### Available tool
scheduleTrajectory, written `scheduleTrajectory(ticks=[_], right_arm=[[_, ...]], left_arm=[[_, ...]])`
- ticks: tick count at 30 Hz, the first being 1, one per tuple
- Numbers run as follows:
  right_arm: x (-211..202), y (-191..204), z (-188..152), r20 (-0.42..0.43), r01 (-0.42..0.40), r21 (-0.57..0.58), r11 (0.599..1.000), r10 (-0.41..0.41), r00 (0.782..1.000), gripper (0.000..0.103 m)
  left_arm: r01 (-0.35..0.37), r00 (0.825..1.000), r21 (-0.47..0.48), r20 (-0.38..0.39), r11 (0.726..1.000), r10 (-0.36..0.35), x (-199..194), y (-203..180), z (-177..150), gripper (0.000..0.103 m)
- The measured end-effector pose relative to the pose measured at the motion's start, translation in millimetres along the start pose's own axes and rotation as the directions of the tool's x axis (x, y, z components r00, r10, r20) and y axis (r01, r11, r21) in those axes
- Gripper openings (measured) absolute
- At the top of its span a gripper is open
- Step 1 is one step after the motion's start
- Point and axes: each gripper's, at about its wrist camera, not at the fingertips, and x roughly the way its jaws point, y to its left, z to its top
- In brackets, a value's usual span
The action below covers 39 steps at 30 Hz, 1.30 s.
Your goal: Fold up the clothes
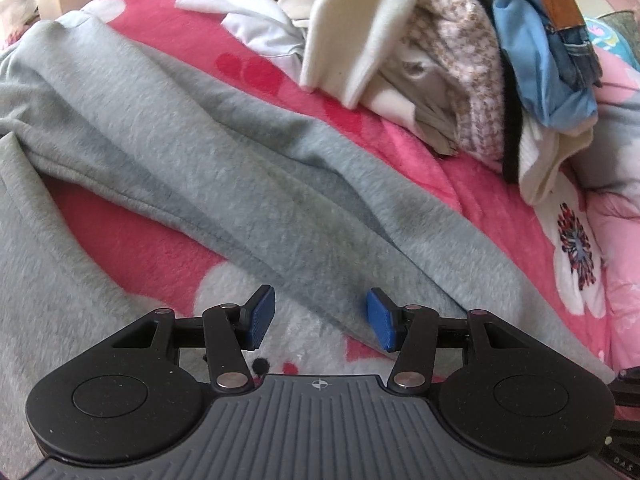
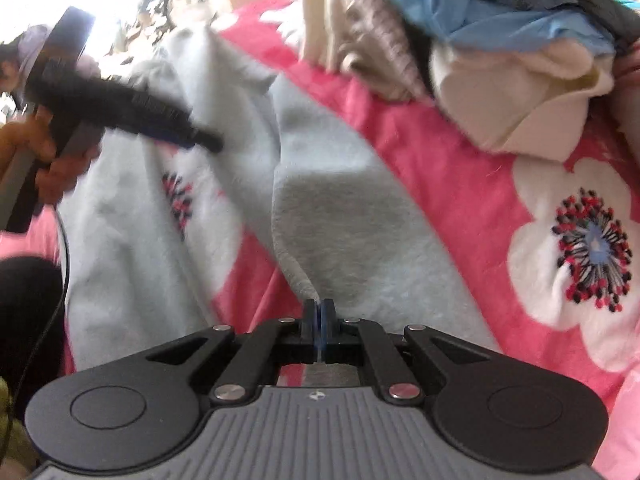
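Observation:
Grey fleece trousers (image 1: 168,120) lie spread on a pink flowered blanket (image 1: 132,240), one leg running diagonally to the lower right. My left gripper (image 1: 322,318) is open, its blue pads (image 1: 262,318) just above the lower edge of that leg, holding nothing. In the right wrist view my right gripper (image 2: 319,322) is shut on a pinched edge of the grey trousers (image 2: 344,216), lifting the cloth slightly. The left gripper (image 2: 120,112) shows blurred at the upper left of that view, held by a hand.
A pile of unfolded clothes (image 1: 420,60) lies at the far right of the bed: white and cream pieces, a checked knit, blue denim (image 1: 548,40). The same pile (image 2: 480,40) shows at the top of the right wrist view. A cable (image 2: 60,264) hangs at left.

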Motion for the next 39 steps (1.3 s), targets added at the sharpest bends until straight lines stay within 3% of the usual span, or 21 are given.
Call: scheduleTrajectory(ticks=[2,5,8,10,11,13,15,17,21,23,25,28,30,31,32,33,36,39], right_arm=[[-8.3,-20.6,15.2,0.062,0.03,0.065,0.997,-0.034,0.998,0.002],[-26.5,-75.0,43.4,0.133,0.165,0.185,0.969,-0.191,0.972,0.002],[-36.1,-126.5,57.3,0.107,0.352,0.337,0.874,-0.406,0.907,0.007],[-48.1,-141.9,55.5,0.073,0.434,0.422,0.796,-0.506,0.859,0.036],[-54.5,-146.8,53.5,0.063,0.456,0.458,0.763,-0.54,0.839,0.037],[-63.6,-139.3,43.1,0.087,0.414,0.488,0.768,-0.515,0.853,0.037],[-64.6,-122.8,30.6,0.08,0.356,0.484,0.8,-0.446,0.892,0.041],[-57.4,-106.4,16.0,0.048,0.313,0.472,0.824,-0.379,0.924,0.046],[-37.6,-77.7,-14.7,-0.014,0.252,0.441,0.861,-0.274,0.962,0.046],[-28.6,-71.9,-22.4,-0.045,0.286,0.434,0.855,-0.296,0.954,0.046],[-23.5,-79.2,-27.1,-0.062,0.329,0.472,0.818,-0.342,0.938,0.046],[-21.2,-102.4,-27.8,-0.046,0.309,0.568,0.763,-0.346,0.937,0.046],[-10.7,-108.3,-20.6,-0.043,0.3,0.555,0.776,-0.333,0.942,0.046],[-3.9,-110.7,-16.4,-0.05,0.302,0.536,0.788,-0.328,0.943,0.034],[3.5,-113.5,-12.3,-0.072,0.32,0.511,0.798,-0.33,0.941,0.014],[5.5,-113.7,-10.4,-0.084,0.339,0.492,0.802,-0.344,0.935,0.013],[-2.5,-104.7,-2.5,-0.078,0.425,0.428,0.798,-0.436,0.897,0.01],[0.2,-99.5,2.3,-0.165,0.555,0.364,0.748,-0.535,0.829,0.012]], left_arm=[[-0.001,1.0,0.011,0.006,1.0,0.001,-3.8,2.2,-0.8,0.051],[0.0,1.0,0.024,0.015,1.0,0.0,-9.7,6.3,-1.7,0.051],[0.004,1.0,0.018,0.019,1.0,-0.004,-14.7,12.9,-3.1,0.051],[0.0,1.0,0.011,0.021,1.0,0.0,-16.0,15.8,-4.9,0.051],[-0.001,1.0,0.006,0.022,1.0,0.001,-17.1,17.3,-5.2,0.051],[0.001,1.0,-0.005,0.027,1.0,-0.001,-19.7,20.9,-6.1,0.051],[0.0,1.0,-0.018,0.027,1.0,0.0,-20.1,25.2,-7.5,0.051],[0.006,1.0,-0.053,0.022,0.999,-0.005,-18.1,31.1,-7.1,0.051],[0.007,1.0,-0.136,0.029,0.991,-0.003,-17.3,43.7,-4.4,0.051],[0.001,0.999,-0.187,0.041,0.982,0.007,-18.7,51.5,-1.8,0.051],[-0.007,0.999,-0.245,0.05,0.969,0.02,-20.0,60.7,1.1,0.051],[-0.027,0.997,-0.269,0.061,0.963,0.045,-24.9,68.5,3.1,0.051],[-0.047,0.996,-0.253,0.064,0.966,0.065,-28.1,70.4,2.3,0.051],[-0.051,0.995,-0.245,0.066,0.968,0.069,-29.3,69.7,0.6,0.051],[-0.052,0.995,-0.241,0.066,0.969,0.07,-29.0,68.9,-1.2,0.051],[-0.054,0.995,-0.237,0.065,0.97,0.071,-28.4,68.3,-2.9,0.051],[-0.062,0.995,-0.223,0.063,0.973,0.078,-28.5,66.4,-7.1,0.051],[-0.071,0.994,-0.196,0.071,0.978,0.087,-26.1,64.2,-7.2,0.051]])
